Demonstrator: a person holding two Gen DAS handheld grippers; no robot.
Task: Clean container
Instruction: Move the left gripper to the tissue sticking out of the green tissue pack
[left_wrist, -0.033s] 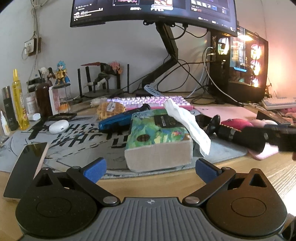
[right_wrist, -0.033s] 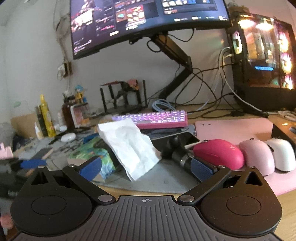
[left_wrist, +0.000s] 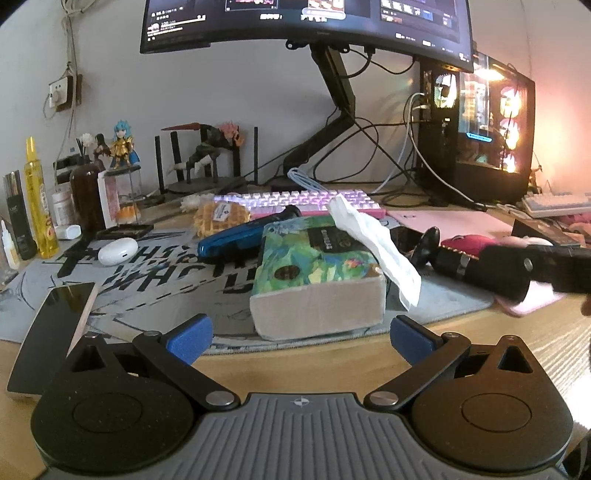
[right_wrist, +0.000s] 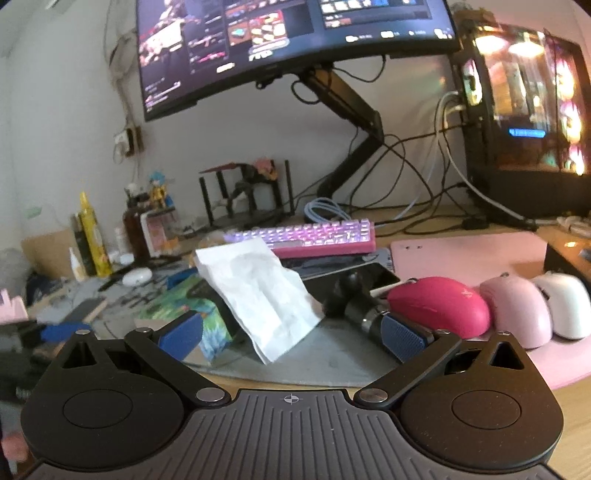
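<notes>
Both my tools are wide open with nothing between the pads: left tool (left_wrist: 301, 338) sits just short of the tissue pack (left_wrist: 317, 273), right tool (right_wrist: 291, 336) faces the white tissue (right_wrist: 258, 295) sticking out of it. Pack lies on the grey desk mat (left_wrist: 147, 280) on the tabletop (left_wrist: 332, 365), black flashlight (left_wrist: 480, 269) just right of it, pink keyboard (right_wrist: 314, 236) behind.
</notes>
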